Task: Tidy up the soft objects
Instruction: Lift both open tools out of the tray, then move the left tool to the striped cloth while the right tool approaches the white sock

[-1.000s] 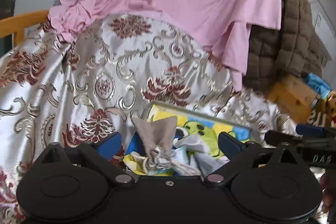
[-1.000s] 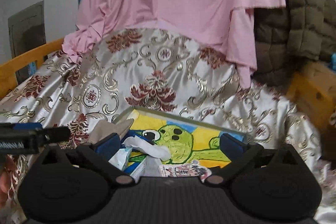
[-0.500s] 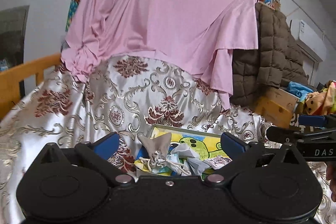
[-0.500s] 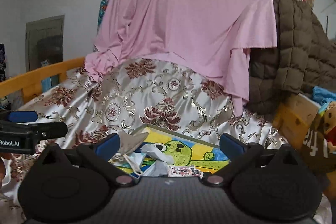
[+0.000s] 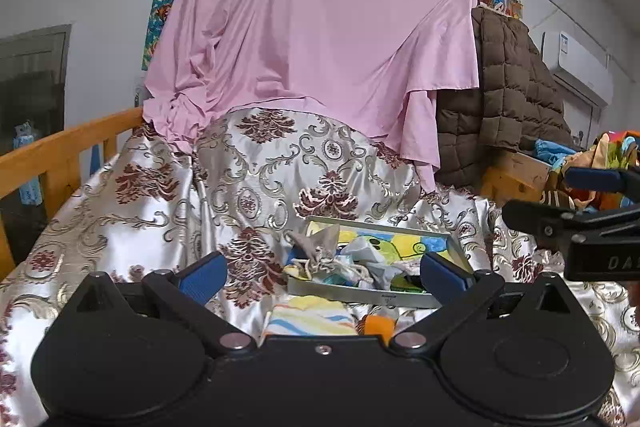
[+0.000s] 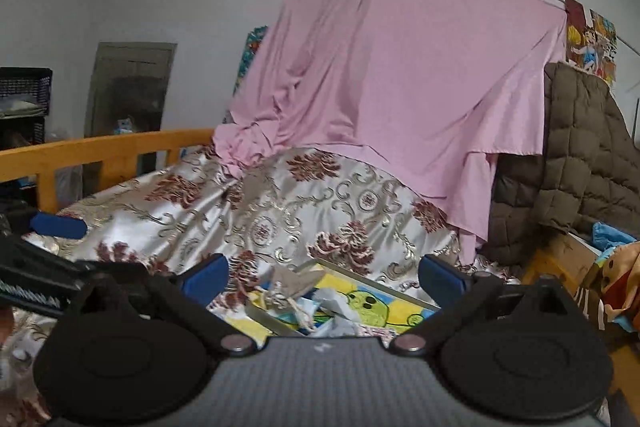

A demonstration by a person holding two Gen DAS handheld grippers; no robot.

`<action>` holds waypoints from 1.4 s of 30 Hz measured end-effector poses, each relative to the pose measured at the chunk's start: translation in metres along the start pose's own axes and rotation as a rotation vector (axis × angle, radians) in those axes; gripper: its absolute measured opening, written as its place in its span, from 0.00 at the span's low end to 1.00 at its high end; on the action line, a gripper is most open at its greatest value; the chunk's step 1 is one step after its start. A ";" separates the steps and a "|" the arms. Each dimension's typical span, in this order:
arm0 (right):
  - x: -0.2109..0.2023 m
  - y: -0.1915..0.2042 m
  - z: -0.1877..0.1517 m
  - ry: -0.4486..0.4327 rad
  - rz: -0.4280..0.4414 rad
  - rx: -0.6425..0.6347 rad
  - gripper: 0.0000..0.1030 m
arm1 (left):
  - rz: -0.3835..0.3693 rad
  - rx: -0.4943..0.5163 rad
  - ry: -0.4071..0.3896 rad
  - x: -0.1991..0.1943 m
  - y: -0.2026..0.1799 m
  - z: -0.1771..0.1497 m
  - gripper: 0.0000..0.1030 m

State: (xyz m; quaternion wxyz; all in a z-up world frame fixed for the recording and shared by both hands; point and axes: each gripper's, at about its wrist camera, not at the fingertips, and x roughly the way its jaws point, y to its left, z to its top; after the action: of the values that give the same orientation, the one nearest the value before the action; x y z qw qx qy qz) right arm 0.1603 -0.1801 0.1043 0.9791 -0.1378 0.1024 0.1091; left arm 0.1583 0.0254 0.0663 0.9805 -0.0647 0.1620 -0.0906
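Left gripper (image 5: 322, 273): we hold it spread and empty, raised back from the tray.
Right gripper (image 6: 323, 273): spread too, pinching nothing.
Tray (image 5: 360, 295): shallow metal rim, cartoon-printed base; it sits on the bedspread (image 5: 256, 179), we judge to collect the soft bits.
Pouch (image 5: 320, 247): limp grey cloth, cord-tied, lying in the tray's near-left corner.
Sock (image 5: 310, 317): striped knit, outside, just before the rim.
Bedspread: glossy brocade.
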 end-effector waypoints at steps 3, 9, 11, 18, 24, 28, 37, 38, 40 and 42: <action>-0.011 0.010 0.002 -0.008 0.009 -0.008 1.00 | 0.006 -0.001 -0.013 -0.013 0.003 -0.003 0.99; -0.028 0.029 -0.005 -0.031 0.022 -0.026 1.00 | 0.028 -0.013 0.003 -0.037 0.012 -0.014 0.99; -0.032 0.036 -0.010 -0.038 0.022 -0.032 1.00 | 0.032 -0.019 0.012 -0.043 0.015 -0.016 0.99; -0.039 0.058 -0.030 -0.079 0.000 -0.048 1.00 | 0.050 -0.059 0.042 -0.051 0.025 -0.024 0.99; -0.038 0.069 -0.043 -0.102 -0.032 -0.020 1.00 | 0.137 -0.080 0.084 -0.035 0.032 -0.025 0.99; -0.032 0.072 -0.052 -0.090 -0.072 0.041 1.00 | 0.195 -0.090 0.115 -0.028 0.039 -0.026 0.99; -0.013 0.073 -0.087 0.024 -0.048 0.058 1.00 | 0.267 -0.082 0.264 -0.007 0.046 -0.035 0.99; -0.012 0.074 -0.091 0.033 -0.037 0.056 1.00 | 0.270 -0.082 0.283 -0.004 0.046 -0.036 0.99; -0.010 0.077 -0.100 0.053 -0.013 0.066 1.00 | 0.267 -0.096 0.306 -0.001 0.048 -0.038 0.99; -0.006 0.080 -0.108 0.070 0.006 0.075 1.00 | 0.263 -0.111 0.322 0.001 0.050 -0.039 0.99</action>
State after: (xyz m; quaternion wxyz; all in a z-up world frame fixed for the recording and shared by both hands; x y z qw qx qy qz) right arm 0.1168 -0.1373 -0.0153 0.9790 -0.1045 0.1409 0.1034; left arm 0.1538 0.0701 0.0216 0.9402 -0.0817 0.3285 0.0382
